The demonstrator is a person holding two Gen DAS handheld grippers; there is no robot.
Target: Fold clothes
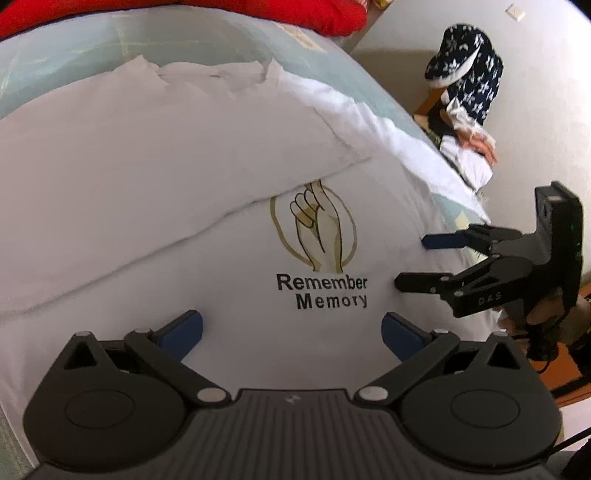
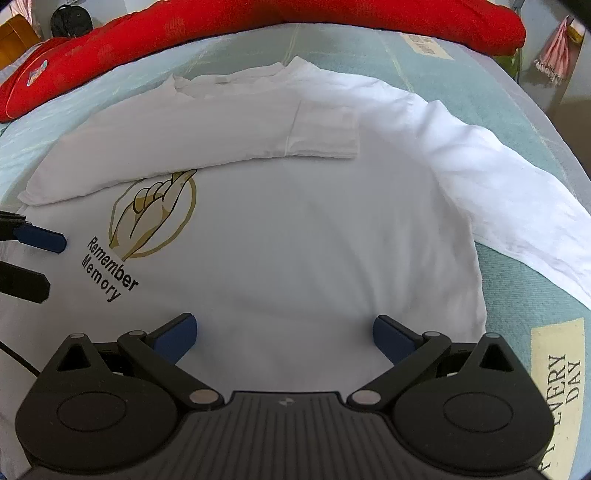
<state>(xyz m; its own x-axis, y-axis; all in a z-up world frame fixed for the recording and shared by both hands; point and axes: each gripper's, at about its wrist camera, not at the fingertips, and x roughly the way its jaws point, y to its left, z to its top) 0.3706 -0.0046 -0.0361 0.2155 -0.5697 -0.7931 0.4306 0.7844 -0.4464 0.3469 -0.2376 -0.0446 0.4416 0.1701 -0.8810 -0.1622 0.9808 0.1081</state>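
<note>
White T-shirt (image 2: 295, 229) spread flat on the pale green bedsheet (image 2: 524, 302), print facing up, and one side with its sleeve (image 2: 317, 133) is already laid across the chest. The other sleeve (image 2: 517, 206) trails out to the right, unfolded. Both claws hang over the near part of the shirt with nothing in them: the right gripper (image 2: 284, 334) has its blue pads spread wide, and the left gripper (image 1: 291, 334) is just as wide, over by the "Remember Memory" print (image 1: 321, 291).

Now, the risk. That folded flap sits loose, nothing pinning it. Pull the body cloth from the near edge and the flap could slide or bunch, spoiling the crease. Pinch too deep and a claw may catch the sheet along with the shirt, dragging both. Grab only the top layer and the fold comes up lopsided. Whether the hem lies even beneath the claws is hard to say; both housings hide it. The red cushion (image 2: 332, 18) along the far side looks clear of the work.
</note>
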